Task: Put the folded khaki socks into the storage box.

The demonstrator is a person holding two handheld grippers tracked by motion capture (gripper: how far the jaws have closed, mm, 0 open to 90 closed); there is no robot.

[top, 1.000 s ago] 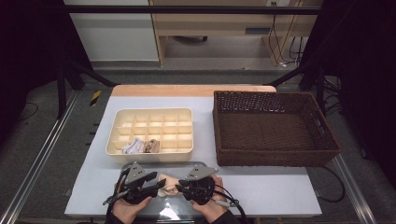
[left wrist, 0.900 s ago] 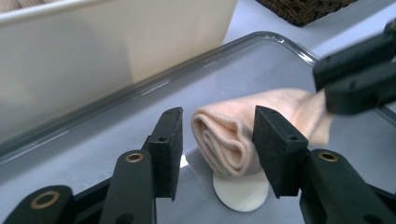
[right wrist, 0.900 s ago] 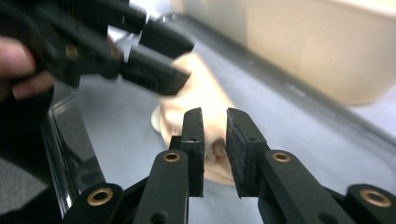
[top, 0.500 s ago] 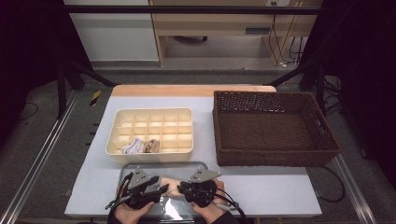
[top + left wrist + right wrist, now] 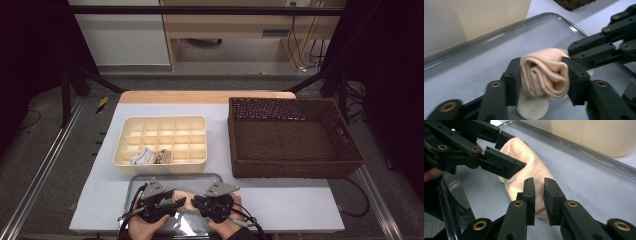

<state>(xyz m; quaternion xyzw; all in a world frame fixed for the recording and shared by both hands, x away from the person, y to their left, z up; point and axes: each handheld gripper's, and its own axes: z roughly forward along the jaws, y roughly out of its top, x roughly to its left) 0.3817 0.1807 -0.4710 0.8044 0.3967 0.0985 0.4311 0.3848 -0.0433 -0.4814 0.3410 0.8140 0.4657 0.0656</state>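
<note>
Peach sock (image 5: 544,72), rolled up, sits in the clear tray (image 5: 131,190) at the surface's (image 5: 300,200) near edge. Left hand-held gripper (image 5: 541,75) clamps the roll's end between both jaws. Right hand-held gripper (image 5: 539,195) pinches the sock's other end, jaws nearly together. Beyond the tray stand a cream divided box (image 5: 165,125) and a wicker basket (image 5: 295,172).

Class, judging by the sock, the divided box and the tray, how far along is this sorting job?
Done: two rolled socks sit in the divided box. In hand: both grippers, left and right, pinch a peach sock over the clear tray. Left: placing it in a compartment.
</note>
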